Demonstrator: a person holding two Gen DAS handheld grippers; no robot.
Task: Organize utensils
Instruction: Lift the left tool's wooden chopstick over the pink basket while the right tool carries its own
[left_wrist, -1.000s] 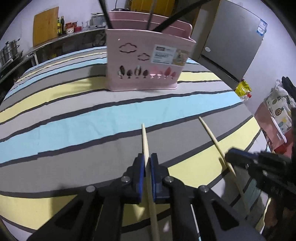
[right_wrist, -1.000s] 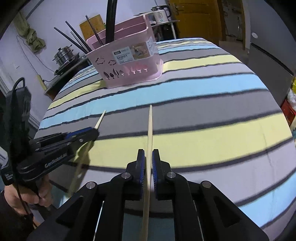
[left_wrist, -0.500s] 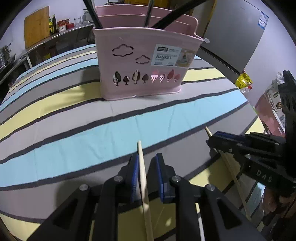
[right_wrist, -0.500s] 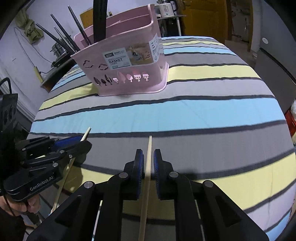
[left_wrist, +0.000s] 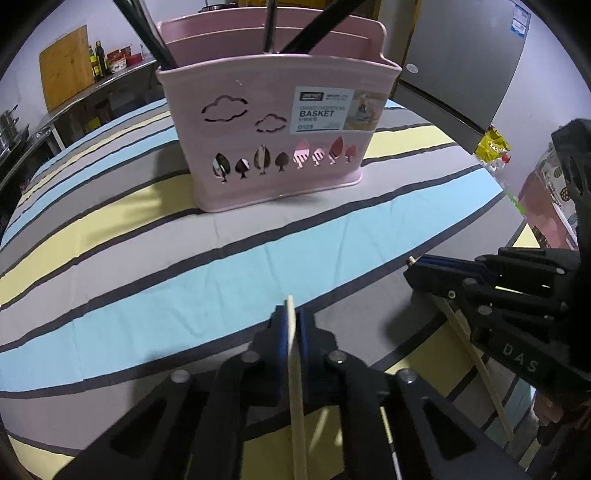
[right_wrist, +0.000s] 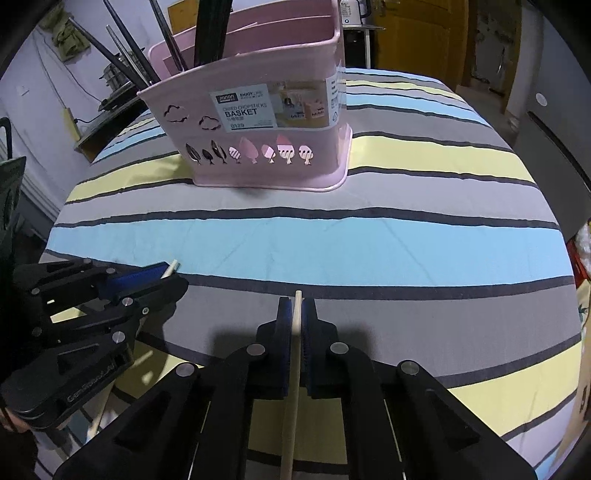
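Note:
A pink chopsticks basket (left_wrist: 280, 140) stands on the striped tablecloth; it also shows in the right wrist view (right_wrist: 266, 122) with several dark utensils sticking up from it. My left gripper (left_wrist: 291, 317) is shut on a pale wooden chopstick (left_wrist: 295, 387), whose tip barely passes the fingertips. My right gripper (right_wrist: 296, 314) is shut on a second wooden chopstick (right_wrist: 291, 387), held the same way. Each gripper shows in the other's view: the right gripper (left_wrist: 417, 271) at the right, the left gripper (right_wrist: 166, 273) at the left. Both are held above the cloth, short of the basket.
The table (right_wrist: 406, 243) is covered by a cloth with blue, yellow and grey stripes. A grey fridge (left_wrist: 472, 55) stands at the back right. A steel counter (left_wrist: 74, 107) with bottles and a cutting board is at the back left. A yellow door (right_wrist: 417, 33) is behind.
Both grippers have moved forward toward the basket with their chopsticks, and the basket looks larger. The chopsticks have slid back in the jaws, so less sticks out ahead.

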